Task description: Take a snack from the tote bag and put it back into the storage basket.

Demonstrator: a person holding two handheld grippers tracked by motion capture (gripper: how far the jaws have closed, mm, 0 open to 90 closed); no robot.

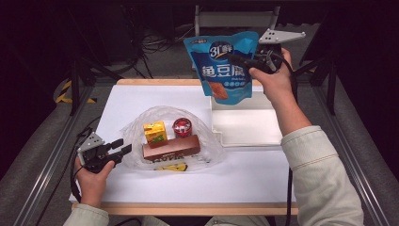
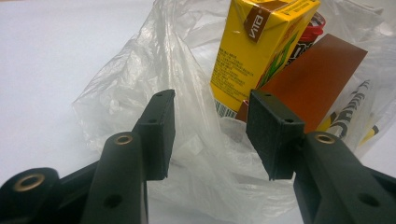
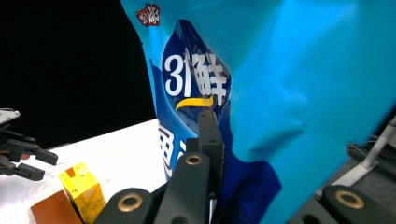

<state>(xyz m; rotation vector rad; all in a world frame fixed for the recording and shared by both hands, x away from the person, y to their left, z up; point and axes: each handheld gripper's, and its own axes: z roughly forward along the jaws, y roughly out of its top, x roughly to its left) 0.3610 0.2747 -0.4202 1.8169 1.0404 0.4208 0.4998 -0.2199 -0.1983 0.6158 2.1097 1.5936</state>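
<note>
From the high view, a white table in a dark room, the right gripper clamping a glossy blue snack pouch aloft over a white tray; in the left gripper view, the left gripper gapes around a clear plastic bag; in the right gripper view, the pouch creases.

The right tool is raised high on an outstretched forearm, its jaws pointing to the left in the high view and clamped together on the blue pouch, which hangs below them. The left tool lies low by the desk, gripped in the left hand. Its jaws are level, parted, and aimed toward the right, with only a fold of clear plastic bag just ahead of them.
</note>
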